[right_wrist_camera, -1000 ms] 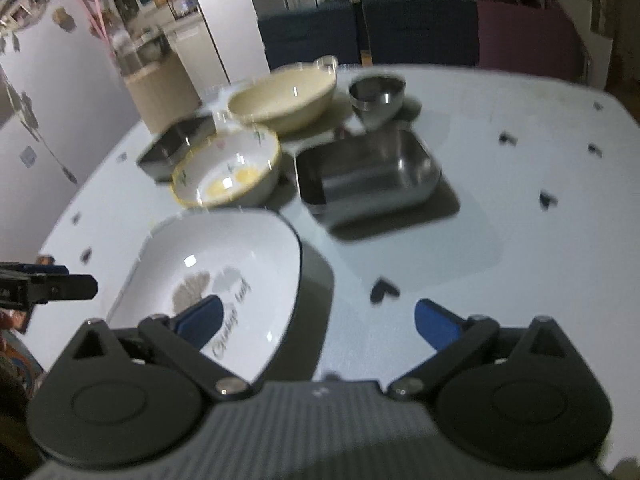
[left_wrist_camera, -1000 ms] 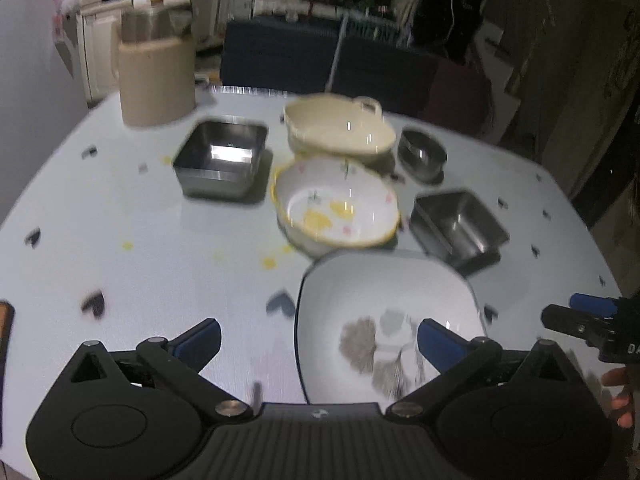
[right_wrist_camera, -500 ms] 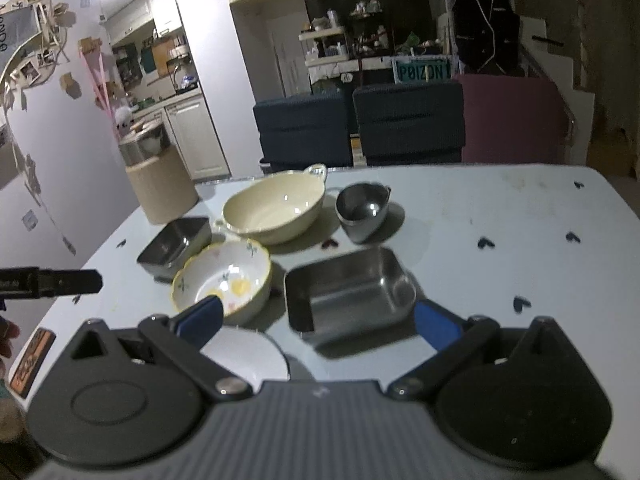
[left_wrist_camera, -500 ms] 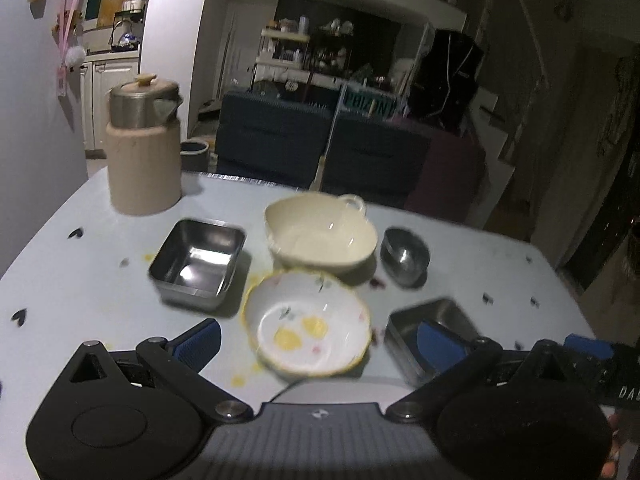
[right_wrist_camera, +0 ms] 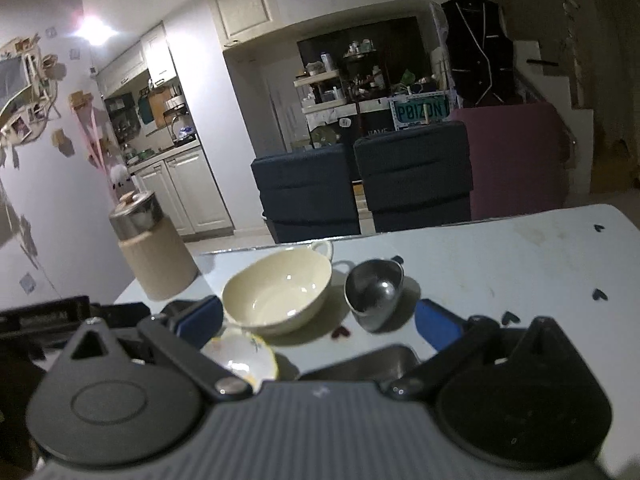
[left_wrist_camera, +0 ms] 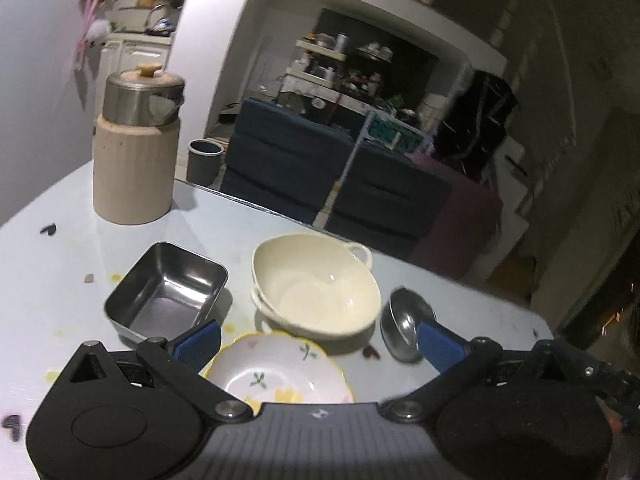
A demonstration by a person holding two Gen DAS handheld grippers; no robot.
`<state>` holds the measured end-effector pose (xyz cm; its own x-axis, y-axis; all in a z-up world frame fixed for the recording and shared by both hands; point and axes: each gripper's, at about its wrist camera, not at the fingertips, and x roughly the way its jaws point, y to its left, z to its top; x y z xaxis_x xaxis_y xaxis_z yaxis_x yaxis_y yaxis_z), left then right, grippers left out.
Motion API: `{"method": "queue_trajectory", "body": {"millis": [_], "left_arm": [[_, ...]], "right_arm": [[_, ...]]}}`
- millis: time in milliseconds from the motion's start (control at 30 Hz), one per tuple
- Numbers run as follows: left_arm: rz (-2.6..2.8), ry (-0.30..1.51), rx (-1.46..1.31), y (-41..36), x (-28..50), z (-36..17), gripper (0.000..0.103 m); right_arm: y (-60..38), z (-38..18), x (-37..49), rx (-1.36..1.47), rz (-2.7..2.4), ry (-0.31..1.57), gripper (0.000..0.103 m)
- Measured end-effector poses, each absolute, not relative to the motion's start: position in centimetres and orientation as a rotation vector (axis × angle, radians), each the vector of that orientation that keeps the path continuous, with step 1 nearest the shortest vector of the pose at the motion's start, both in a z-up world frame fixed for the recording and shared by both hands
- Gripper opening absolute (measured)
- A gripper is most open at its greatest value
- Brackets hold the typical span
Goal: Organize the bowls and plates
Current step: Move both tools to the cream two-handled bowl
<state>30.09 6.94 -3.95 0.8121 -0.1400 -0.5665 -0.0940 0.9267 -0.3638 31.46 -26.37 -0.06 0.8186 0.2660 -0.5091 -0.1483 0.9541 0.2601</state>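
On the pale table (left_wrist_camera: 60, 264) your left gripper (left_wrist_camera: 318, 342) and right gripper (right_wrist_camera: 318, 322) both hang spread and empty above the dishes, so pick one piece, I'd say the floral bowl (left_wrist_camera: 276, 376) lying nearest (the cream bowl (left_wrist_camera: 316, 284), steel tray (left_wrist_camera: 168, 296) and small steel cup (right_wrist_camera: 374, 292) sit just beyond), and come down level over its rim. The tabletop carries small heart marks and yellow spots, a beige canister (left_wrist_camera: 134, 160) stands at its far left, and dark blue chairs (right_wrist_camera: 360, 188) back a dim kitchen.

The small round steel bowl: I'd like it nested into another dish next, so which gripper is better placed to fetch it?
Probably the right gripper. It is open and empty, and the small round steel bowl lies just ahead, near its right finger. For the left gripper, also open, the bowl sits at its right finger's edge.
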Motion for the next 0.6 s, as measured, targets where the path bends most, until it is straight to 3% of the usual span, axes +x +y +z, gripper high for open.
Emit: {"method": "queue_trajectory", "body": {"millis": [200,533,600], "left_arm": [[0.033,0.619,-0.581,8.5,33.2,-5.9,0.098],[0.085,0.675,-0.651,10.4,37.2,-9.7,0.073],[0.101,0.69,-0.683,11.0,37.8,-10.7,0.069]], "right_arm": [[-27.0,0.3,36.5,0.224,0.205,0.575,0.103],[-23.6,0.3,46.4,0.114,0.286,0.661,0.102],[-22.7,0.2,48.2,0.082,0.279,0.682,0.092]]}}
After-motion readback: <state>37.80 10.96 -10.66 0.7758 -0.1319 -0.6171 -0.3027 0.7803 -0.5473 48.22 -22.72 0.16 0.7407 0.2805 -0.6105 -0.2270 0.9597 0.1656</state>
